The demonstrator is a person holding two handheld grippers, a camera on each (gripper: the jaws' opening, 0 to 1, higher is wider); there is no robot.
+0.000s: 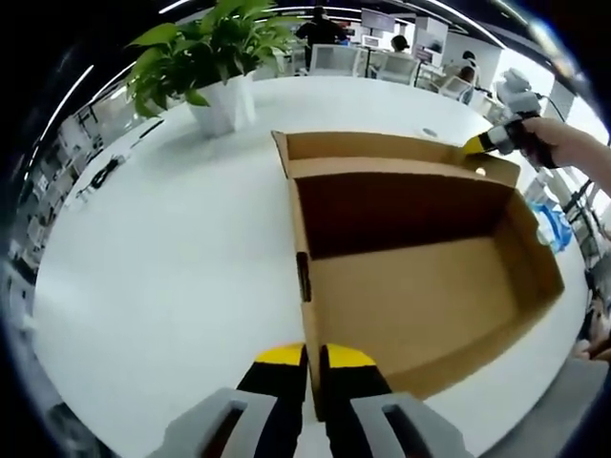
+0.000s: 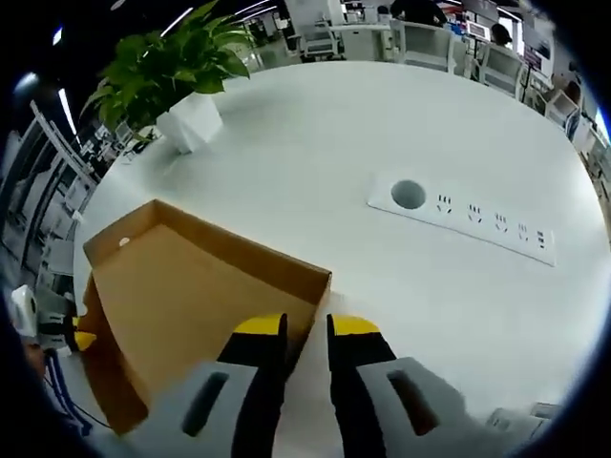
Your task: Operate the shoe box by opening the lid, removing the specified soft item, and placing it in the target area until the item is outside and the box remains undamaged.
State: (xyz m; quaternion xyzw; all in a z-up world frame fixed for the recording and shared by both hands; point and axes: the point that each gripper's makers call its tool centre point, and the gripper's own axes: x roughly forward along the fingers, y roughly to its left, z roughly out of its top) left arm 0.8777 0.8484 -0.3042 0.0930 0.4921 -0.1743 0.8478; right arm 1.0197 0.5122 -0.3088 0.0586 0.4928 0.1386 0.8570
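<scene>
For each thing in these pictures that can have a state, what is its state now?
shoe box: open, inside looks empty
lid: raised, gripped at its edge
left gripper: shut on the box wall
right gripper: shut on the lid edge
potted plant: upright on the table

The open shoe box (image 1: 420,277) sits on the table (image 1: 172,267), potted plant (image 1: 205,57) behind it.

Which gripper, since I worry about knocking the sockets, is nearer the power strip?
Right. The right gripper straddles the box wall beside the power strip; the left gripper holds the box's opposite end.
</scene>
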